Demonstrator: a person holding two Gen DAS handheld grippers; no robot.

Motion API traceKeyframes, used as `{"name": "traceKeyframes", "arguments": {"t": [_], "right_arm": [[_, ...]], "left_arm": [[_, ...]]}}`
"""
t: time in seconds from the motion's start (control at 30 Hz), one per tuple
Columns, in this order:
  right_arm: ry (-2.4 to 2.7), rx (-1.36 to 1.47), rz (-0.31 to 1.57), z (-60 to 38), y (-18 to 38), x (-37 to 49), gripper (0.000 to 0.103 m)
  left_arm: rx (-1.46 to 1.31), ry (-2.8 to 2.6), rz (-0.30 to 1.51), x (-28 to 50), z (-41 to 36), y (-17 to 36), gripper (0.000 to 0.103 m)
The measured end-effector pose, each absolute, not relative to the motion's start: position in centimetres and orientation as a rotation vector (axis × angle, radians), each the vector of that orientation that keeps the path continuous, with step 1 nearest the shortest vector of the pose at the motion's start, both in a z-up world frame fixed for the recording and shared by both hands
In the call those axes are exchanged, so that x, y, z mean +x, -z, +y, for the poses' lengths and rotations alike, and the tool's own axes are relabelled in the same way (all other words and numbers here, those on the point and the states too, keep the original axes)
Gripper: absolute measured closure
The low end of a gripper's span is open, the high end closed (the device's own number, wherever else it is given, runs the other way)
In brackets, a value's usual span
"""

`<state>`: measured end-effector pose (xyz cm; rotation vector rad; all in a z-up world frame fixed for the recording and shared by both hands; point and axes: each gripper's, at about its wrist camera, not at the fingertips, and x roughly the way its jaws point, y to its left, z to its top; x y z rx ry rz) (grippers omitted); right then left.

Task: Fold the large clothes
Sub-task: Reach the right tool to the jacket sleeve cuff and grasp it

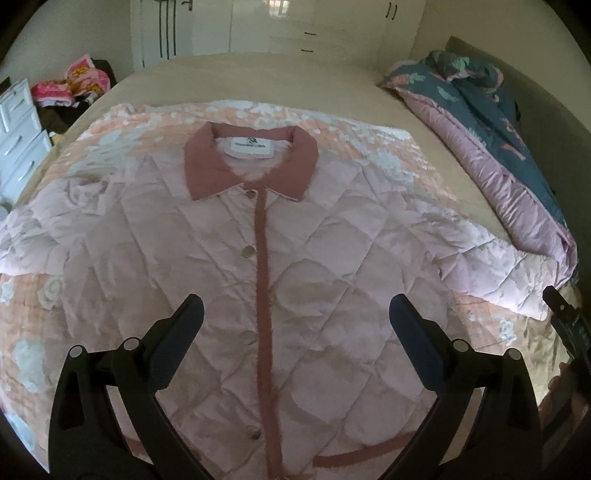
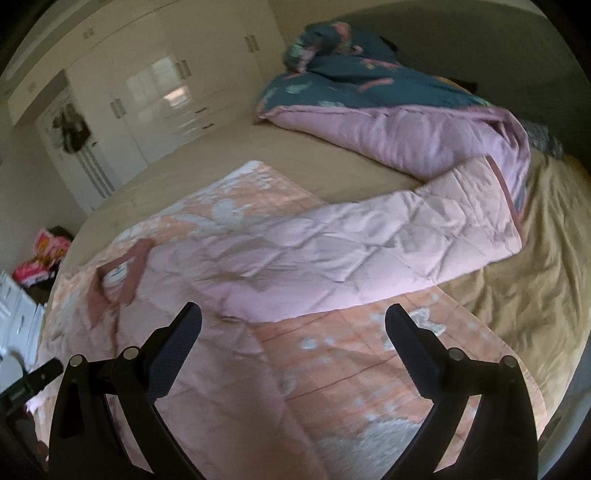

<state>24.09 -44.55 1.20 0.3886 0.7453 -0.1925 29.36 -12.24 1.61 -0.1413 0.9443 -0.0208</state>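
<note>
A pale pink quilted jacket (image 1: 207, 258) with a dusty-rose collar (image 1: 251, 162) and button placket lies flat, front up and buttoned, on a peach floral blanket (image 1: 33, 332). My left gripper (image 1: 295, 314) hovers open above its lower front, with nothing between the fingers. In the right wrist view the jacket (image 2: 295, 266) stretches one sleeve (image 2: 461, 221) out to the right onto the beige sheet. My right gripper (image 2: 293, 321) hangs open above the blanket (image 2: 351, 369) just below that sleeve, holding nothing. Part of the right gripper's body (image 1: 569, 325) shows at the left wrist view's right edge.
A bunched teal and mauve duvet (image 1: 491, 122) lies along the bed's right side by the headboard. White drawers (image 1: 18, 136) and a heap of pink clothes (image 1: 70, 88) stand left of the bed. White wardrobes (image 1: 295, 26) line the far wall. Beige sheet (image 2: 535, 295) surrounds the blanket.
</note>
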Motion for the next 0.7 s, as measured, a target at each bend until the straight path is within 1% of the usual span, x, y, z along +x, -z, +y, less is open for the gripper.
{"name": "traceKeyframes", "arguments": {"t": [0.53, 0.7], "right_arm": [[0.412, 0.514, 0.816, -54.6, 5.7, 27.7, 0.004], [0.473, 0.623, 0.854, -58.3, 8.0, 29.1, 0.004]], "left_arm": [[-0.085, 0.007, 1.017, 32.9, -14.9, 3.1, 0.009], [-0.076, 0.005, 1.03, 33.8, -15.1, 4.0, 0.009]]}}
